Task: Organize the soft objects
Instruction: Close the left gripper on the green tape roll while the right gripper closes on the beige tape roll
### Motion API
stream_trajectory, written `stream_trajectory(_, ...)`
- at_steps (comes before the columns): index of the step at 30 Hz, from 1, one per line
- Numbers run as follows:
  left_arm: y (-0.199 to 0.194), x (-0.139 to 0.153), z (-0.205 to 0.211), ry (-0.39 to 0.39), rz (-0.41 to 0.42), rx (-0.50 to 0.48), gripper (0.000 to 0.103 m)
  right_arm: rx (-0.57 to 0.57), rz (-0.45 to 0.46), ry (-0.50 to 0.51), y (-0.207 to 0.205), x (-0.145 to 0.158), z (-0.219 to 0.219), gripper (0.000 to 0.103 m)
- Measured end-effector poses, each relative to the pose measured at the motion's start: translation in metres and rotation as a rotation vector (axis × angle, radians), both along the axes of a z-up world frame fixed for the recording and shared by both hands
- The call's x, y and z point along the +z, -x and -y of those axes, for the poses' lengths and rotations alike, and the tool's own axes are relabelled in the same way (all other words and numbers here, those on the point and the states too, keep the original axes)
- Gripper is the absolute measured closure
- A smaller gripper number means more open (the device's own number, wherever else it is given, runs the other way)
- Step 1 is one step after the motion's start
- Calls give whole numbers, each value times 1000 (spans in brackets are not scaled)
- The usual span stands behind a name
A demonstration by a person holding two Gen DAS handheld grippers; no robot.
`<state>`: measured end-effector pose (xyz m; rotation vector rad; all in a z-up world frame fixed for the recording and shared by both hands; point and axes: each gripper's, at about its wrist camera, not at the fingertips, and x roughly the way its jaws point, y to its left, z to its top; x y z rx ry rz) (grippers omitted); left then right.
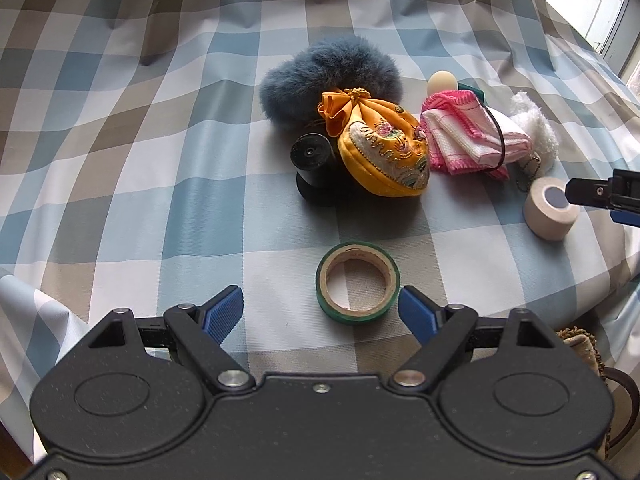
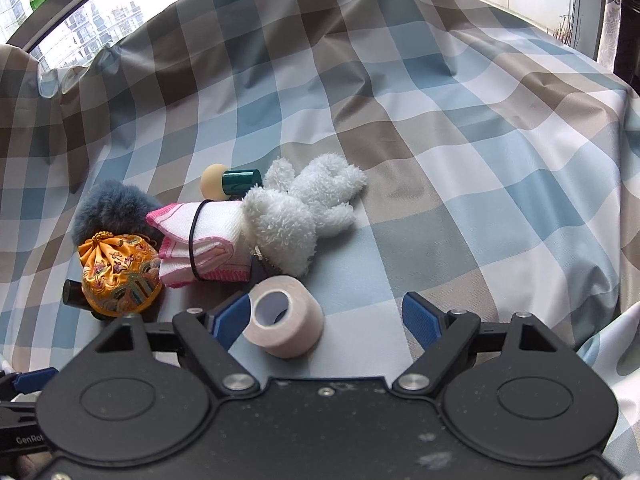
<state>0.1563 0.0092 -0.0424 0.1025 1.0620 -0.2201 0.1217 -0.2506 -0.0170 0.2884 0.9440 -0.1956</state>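
Note:
In the left wrist view my left gripper (image 1: 320, 312) stands open over the checked cloth. A green tape roll (image 1: 357, 283) lies flat between its fingers, close to the right pad. Beyond it sits a cluster: blue fur puff (image 1: 328, 76), orange embroidered pouch (image 1: 380, 148), pink-edged cloth bundle (image 1: 468, 136), white plush toy (image 1: 532, 128). My right gripper (image 1: 576, 194) reaches in from the right beside a beige tape roll (image 1: 550, 212). In the right wrist view the right gripper (image 2: 326, 318) is open, with the beige tape roll (image 2: 286, 316) lying on the cloth by its left pad.
A black spool (image 1: 312, 156) leans against the pouch, and a sponge applicator with a teal handle (image 2: 232, 180) lies behind the cloth bundle (image 2: 200, 240). The checked cloth (image 2: 440, 160) rises in folds at the back. Windows line the far edge.

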Motion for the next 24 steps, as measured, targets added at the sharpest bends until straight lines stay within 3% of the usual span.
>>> stream_trajectory(14,-3,-7,0,2,-37,14,21,114,-70,84,-12,-27,-26,20)
stream_trajectory(24,-8,-19,8,-18,-74,28,18,177,-54,167,-15,-37,-34,17)
